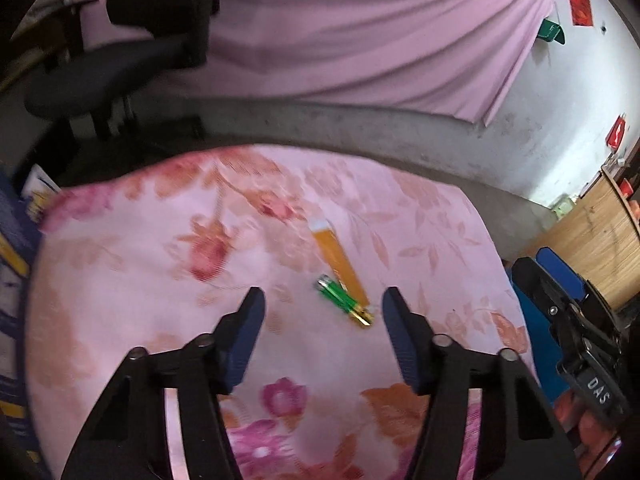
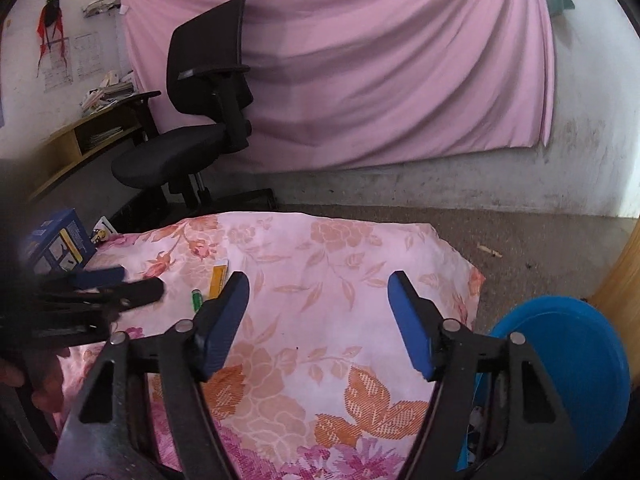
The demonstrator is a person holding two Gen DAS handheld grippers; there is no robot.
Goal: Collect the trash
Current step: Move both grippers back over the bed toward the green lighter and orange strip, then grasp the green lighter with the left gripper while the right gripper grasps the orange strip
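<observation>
Trash: green lighter (image 1: 339, 295) and orange packet (image 1: 338, 266), touching, on the floral cloth (image 1: 120, 264).
Bin: blue bin (image 2: 580, 364), beside the cloth's right edge, some scraps visible inside.
Left gripper (image 1: 323, 305): jaws wide apart, empty, poised just short of the lighter.
Right gripper (image 2: 318, 292): spread wide, holding nothing, over bare cloth.
Progress: judged mid-task; both items still to collect.
Next: likely the lighter.
</observation>
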